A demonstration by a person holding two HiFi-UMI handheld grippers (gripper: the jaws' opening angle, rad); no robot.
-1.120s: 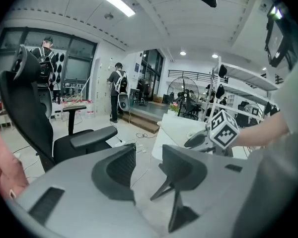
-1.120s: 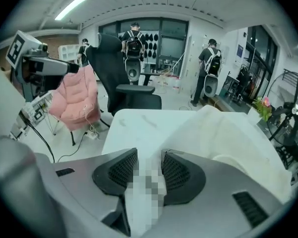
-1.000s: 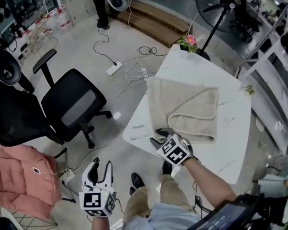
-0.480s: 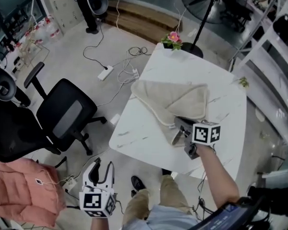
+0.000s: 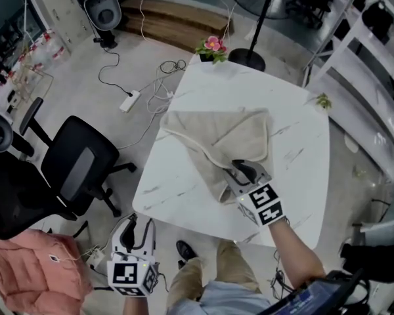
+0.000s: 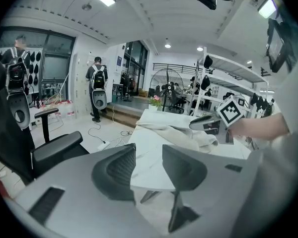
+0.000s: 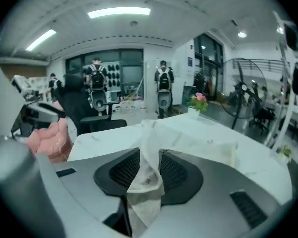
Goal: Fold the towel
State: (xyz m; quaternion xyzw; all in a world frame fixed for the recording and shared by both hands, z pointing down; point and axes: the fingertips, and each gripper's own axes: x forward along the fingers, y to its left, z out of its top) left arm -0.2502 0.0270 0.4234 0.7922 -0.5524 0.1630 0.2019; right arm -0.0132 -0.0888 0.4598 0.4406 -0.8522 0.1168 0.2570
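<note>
Nearest, at seven o'clock in the head view, the left gripper (image 5: 132,233) hangs low, off the white table (image 5: 302,143). Its jaws stand apart with nothing between them. I judge it idle, kept clear while the other hand works.

Further in, at about five o'clock, the right gripper (image 5: 241,171) sits at the near edge of the towel (image 5: 231,135). Its jaws have just been opening a little, but a fold of cloth fills the gap and looks pinched, probably so that the corner can be carried across.

The towel lies partly folded mid-table, one flap drawn toward six o'clock. At twelve o'clock a flower pot (image 5: 212,46) stands at the far corner, clear of the work.
</note>
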